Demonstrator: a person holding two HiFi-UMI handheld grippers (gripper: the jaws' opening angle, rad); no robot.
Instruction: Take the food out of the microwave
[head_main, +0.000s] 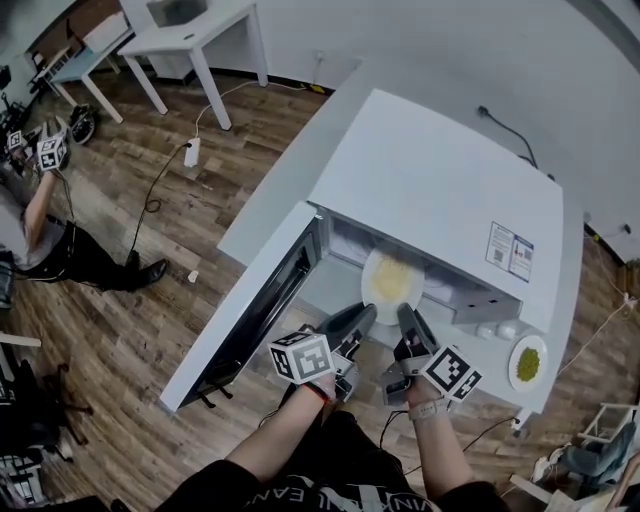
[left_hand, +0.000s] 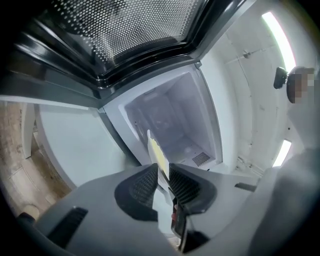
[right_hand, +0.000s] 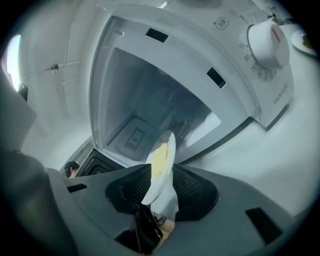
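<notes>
Left claw (head_main: 358, 320) clamping near rim of plate (head_main: 368, 287). Right claw (head_main: 410, 318) clamping same rim just beside it. Plate carrying yellow food (head_main: 392, 278) and sitting at microwave (head_main: 440, 190) mouth, far edge lying under cavity roof. Door (head_main: 250, 310) standing wide open at left, with left claw lying between door and plate. Front panel with dial (right_hand: 267, 44) flanking cavity close at right. Second plate (head_main: 527, 364) with green food resting on worktop (head_main: 280, 190) right of microwave, near worktop edge and well apart from both claws.
</notes>
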